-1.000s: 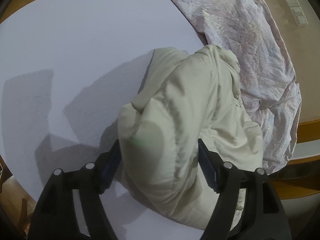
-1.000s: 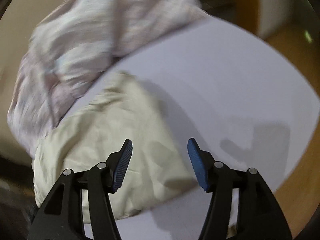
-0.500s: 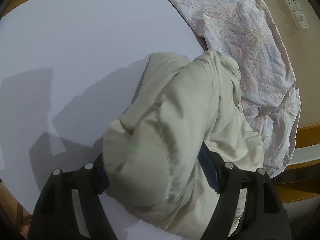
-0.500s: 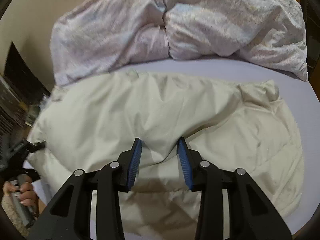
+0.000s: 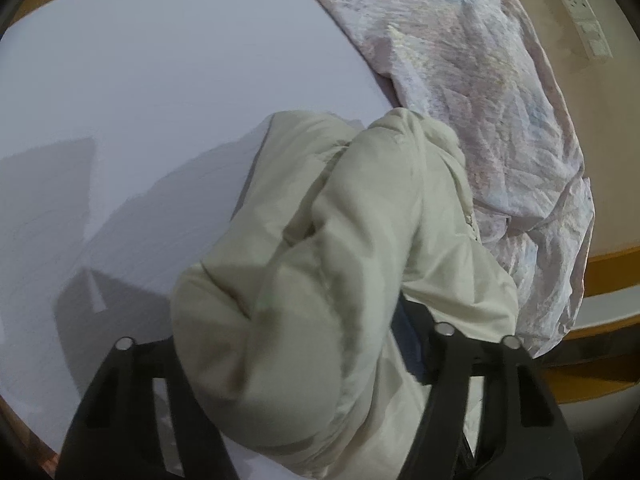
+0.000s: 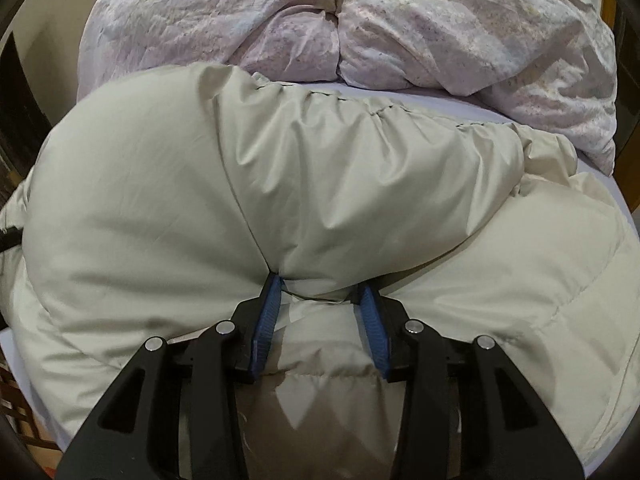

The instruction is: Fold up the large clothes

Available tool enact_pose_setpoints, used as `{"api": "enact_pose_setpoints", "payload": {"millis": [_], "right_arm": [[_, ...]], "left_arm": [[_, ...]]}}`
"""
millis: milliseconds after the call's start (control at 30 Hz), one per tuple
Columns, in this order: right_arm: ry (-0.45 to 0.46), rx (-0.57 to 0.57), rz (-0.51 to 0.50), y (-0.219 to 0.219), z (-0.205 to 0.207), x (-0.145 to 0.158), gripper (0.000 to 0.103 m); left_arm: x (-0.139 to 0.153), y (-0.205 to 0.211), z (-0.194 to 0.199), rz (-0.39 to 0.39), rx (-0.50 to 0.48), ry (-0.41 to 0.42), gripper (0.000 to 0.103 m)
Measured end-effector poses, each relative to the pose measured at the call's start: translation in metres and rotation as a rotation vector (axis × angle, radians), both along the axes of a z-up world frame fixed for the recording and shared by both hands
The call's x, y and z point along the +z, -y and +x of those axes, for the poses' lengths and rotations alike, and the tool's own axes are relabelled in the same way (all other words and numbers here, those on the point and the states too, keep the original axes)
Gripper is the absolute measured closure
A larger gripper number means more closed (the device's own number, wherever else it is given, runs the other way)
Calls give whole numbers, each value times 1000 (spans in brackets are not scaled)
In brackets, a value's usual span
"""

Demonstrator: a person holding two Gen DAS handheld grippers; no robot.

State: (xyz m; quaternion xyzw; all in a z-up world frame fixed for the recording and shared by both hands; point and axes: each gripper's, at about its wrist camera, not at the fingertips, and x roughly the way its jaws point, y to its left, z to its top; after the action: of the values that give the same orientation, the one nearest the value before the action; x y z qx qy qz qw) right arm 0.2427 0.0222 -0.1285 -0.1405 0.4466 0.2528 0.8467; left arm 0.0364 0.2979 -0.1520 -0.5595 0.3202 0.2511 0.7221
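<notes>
A cream padded jacket [image 5: 360, 220] lies bunched on the round white table [image 5: 160, 80]. My left gripper [image 5: 292, 320] has a thick roll of the jacket filling the gap between its fingers, and its jaws are closing on it. The fabric hides the left finger, and the right pad presses the cloth. In the right wrist view the jacket [image 6: 320, 180] spreads across most of the frame. My right gripper [image 6: 318, 288] pinches a raised fold at a seam between its blue pads [image 6: 266, 320], with the jaws opening slightly.
A crumpled pale pink floral quilt [image 5: 480, 80] lies heaped along the far side of the table, also behind the jacket as the quilt [image 6: 400, 20]. Wall sockets [image 5: 580, 12] sit on a beige wall. A wooden edge [image 5: 608, 264] runs at the right.
My right gripper swung from the bare table side to over the jacket, dropped, and narrowed onto a fold. The left jaws narrowed around the jacket roll, which now bulges further over the left finger.
</notes>
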Motion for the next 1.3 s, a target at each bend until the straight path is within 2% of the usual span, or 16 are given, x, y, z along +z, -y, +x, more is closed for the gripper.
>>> {"api": "enact_pose_setpoints", "payload": {"millis": [133,333,533,700,833,1067,1300], "right_arm": [[-10,-1,14,0,3,-1,60],[-15,4,18,-1,5,-2,60],[-1,13,0,-6,3,-2,60],[-2,13,-4,-8,4,-2,60],[-14,17,3,-7,5,-2,60],[-50,40,14,-5,11,-1,60],[-139,88,45,18,24,15,61]], "left_arm": [[8,0,4,16,-27,32,64],[26,3,8,26,-54,95,74],[74,22,22,105,-153,230,76],[115,54,47,169,-283,347,76],[138,82,67,199,-387,412,76],[158,128,108,201,-546,481,75],[163,170,146,224,-637,464,70]]}}
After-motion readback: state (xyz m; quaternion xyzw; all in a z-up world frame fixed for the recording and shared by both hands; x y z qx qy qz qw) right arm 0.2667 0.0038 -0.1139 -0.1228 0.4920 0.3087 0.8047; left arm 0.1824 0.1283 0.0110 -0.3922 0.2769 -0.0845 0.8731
